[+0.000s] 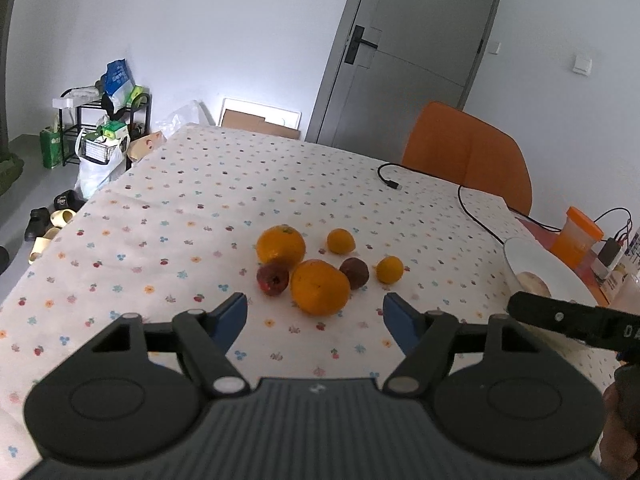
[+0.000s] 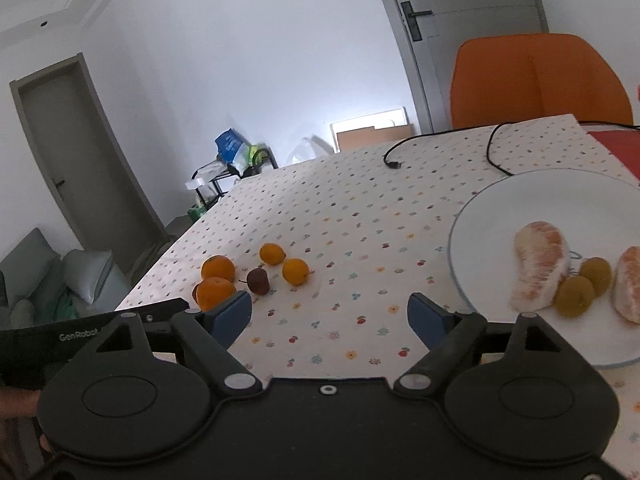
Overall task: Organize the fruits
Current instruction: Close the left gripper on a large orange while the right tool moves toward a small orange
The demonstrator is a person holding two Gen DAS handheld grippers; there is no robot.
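Note:
A cluster of fruit lies on the flowered tablecloth [image 1: 180,216]: a big orange [image 1: 320,287] nearest, another orange [image 1: 280,245] behind it, two small oranges [image 1: 341,241] [image 1: 389,269], and two dark red fruits [image 1: 273,278] [image 1: 354,273]. My left gripper [image 1: 314,314] is open and empty, just short of the nearest orange. A white plate [image 2: 500,208] at the right holds two peeled citrus pieces [image 2: 540,264] and two small green fruits [image 2: 575,295]. My right gripper [image 2: 330,314] is open and empty, between the cluster [image 2: 256,276] and the plate.
A black cable [image 1: 464,200] runs across the table's far right. An orange chair [image 1: 468,152] stands behind the table. An orange cup [image 1: 576,236] and small items sit at the right edge. A cluttered rack [image 1: 100,128] and shoes are on the floor at left.

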